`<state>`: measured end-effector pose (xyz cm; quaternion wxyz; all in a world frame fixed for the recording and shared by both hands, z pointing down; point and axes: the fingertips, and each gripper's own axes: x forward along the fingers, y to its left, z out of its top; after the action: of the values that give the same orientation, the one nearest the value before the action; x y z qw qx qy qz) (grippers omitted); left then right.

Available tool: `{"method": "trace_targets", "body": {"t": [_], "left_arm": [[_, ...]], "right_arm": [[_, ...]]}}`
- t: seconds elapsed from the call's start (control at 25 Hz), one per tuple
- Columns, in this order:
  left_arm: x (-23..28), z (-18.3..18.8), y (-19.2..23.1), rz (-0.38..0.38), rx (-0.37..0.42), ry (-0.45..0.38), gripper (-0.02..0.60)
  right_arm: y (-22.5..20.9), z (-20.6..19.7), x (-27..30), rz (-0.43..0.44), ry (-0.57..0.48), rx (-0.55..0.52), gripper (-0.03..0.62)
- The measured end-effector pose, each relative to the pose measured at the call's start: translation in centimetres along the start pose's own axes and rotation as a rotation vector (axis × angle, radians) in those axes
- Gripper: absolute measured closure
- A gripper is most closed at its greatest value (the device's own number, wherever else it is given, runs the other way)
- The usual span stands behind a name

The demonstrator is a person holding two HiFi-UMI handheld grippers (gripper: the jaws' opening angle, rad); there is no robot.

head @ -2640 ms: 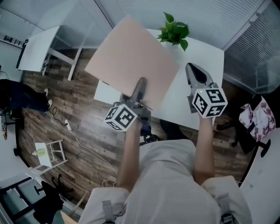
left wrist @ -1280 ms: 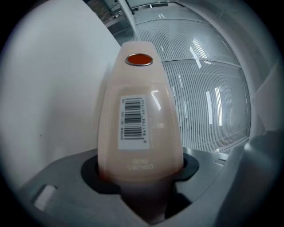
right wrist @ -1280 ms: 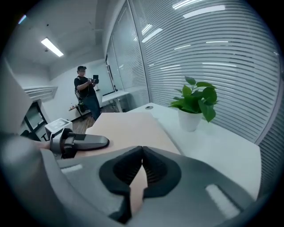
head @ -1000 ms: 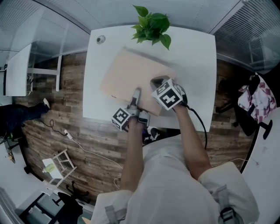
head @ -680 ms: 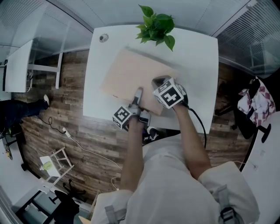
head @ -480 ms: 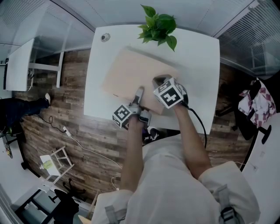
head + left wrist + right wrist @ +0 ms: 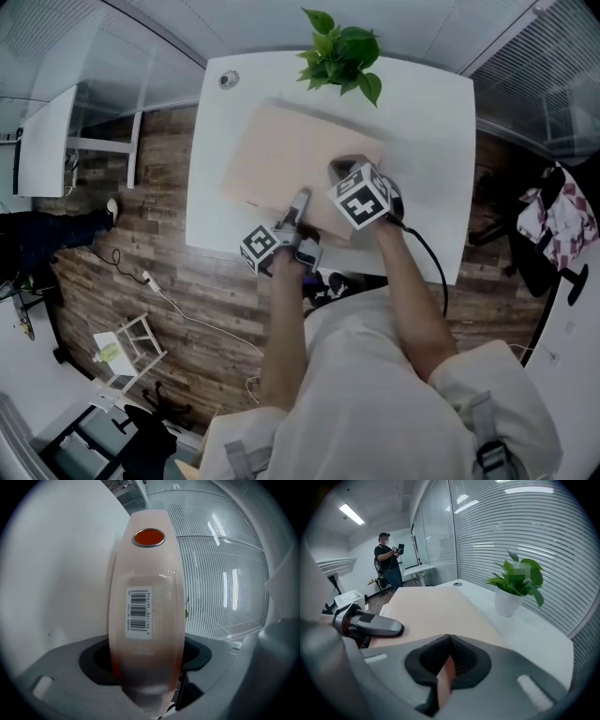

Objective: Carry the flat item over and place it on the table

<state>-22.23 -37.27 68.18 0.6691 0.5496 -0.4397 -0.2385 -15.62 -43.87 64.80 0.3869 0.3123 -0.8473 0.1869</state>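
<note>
Barcode, left gripper view only; board tight in left tool, right tool.

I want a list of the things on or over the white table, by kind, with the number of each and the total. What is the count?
Board: 1
Potted plant: 1
Small round disc: 1
Tool: 2, the left tool and the right tool, each shut on the board's near edge
Total: 5

Soft even light; the white table glares, faint shadows on it; beyond the table everything bends fisheye-fashion; the flat item blurs near the lens
</note>
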Motion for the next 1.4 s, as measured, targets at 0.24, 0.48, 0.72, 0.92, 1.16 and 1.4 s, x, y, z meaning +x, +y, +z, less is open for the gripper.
{"method": "trace_targets", "body": {"t": [0.24,0.48,0.72,0.92,1.16,1.4], "left_arm": [[-0.6,-0.1,0.5,0.013,-0.005,0.007,0.262],[-1.5,0.0,0.9,0.015,-0.010,0.008,0.262],[-2.2,0.3,1.6,0.034,-0.022,-0.014,0.262],[-2.8,0.5,1.8,0.041,-0.028,-0.022,0.262],[-4.0,1.0,3.2,0.083,-0.039,-0.039,0.263],[-5.1,1.4,3.8,0.081,-0.051,-0.048,0.264]], "right_arm": [[0.0,-0.1,0.2,-0.010,-0.006,0.007,0.592],[0.1,-0.1,0.3,-0.017,-0.008,0.020,0.592],[0.5,-0.1,0.8,-0.013,-0.006,0.019,0.592],[0.7,0.1,0.9,-0.031,-0.007,0.013,0.592],[1.1,0.0,1.8,-0.034,-0.009,0.041,0.592],[1.5,0.0,1.9,-0.059,-0.008,0.035,0.592]]}}
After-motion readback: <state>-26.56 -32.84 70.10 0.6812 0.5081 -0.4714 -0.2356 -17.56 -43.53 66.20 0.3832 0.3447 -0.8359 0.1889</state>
